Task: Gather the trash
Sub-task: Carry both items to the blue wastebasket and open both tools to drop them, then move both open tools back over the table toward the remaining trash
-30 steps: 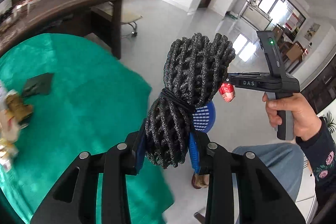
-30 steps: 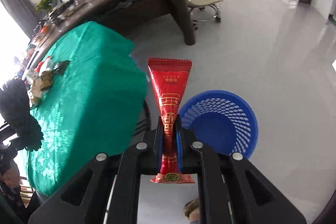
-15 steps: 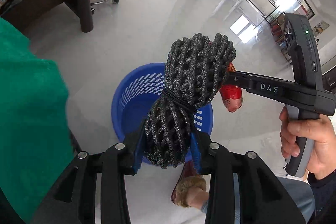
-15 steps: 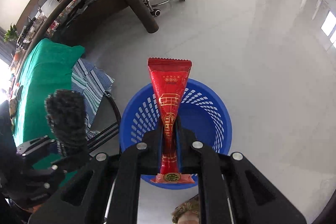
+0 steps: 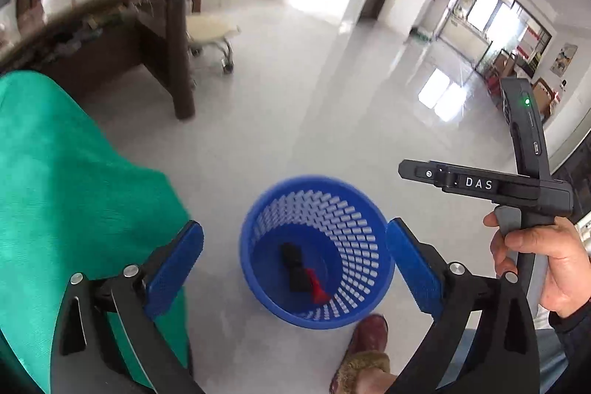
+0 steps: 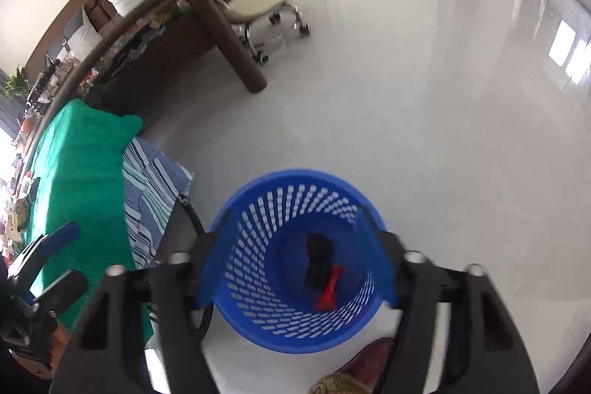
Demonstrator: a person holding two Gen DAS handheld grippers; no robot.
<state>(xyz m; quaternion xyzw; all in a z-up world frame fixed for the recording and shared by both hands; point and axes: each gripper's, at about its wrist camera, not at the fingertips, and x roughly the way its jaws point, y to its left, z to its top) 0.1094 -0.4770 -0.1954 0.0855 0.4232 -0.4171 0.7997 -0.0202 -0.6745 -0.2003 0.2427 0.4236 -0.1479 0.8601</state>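
Note:
A blue slotted basket (image 5: 258, 228) (image 6: 255, 235) stands on the pale floor below both grippers. In its bottom lie the black foam net bundle (image 5: 293, 266) (image 6: 317, 259) and the red snack wrapper (image 5: 317, 287) (image 6: 328, 290). My left gripper (image 5: 295, 257) hangs above the basket, jaws opening wide with nothing between the blue pads (image 5: 173, 268). My right gripper (image 6: 295, 253) also hovers over the basket, jaws opening and empty. Its body shows at the right of the left wrist view (image 5: 480, 183), held by a hand (image 5: 539, 257).
A table under a green cloth (image 5: 55, 191) (image 6: 81, 172) stands left of the basket, with striped fabric (image 6: 151, 183) hanging beside it. A dark wooden desk (image 5: 173, 43) and a wheeled stool (image 6: 266, 6) stand further back. The person's shoe (image 5: 365, 331) is just in front of the basket.
Both grippers moved over the basket and opened. The black foam net left the left gripper and the red wrapper left the right one; both now lie in the basket.

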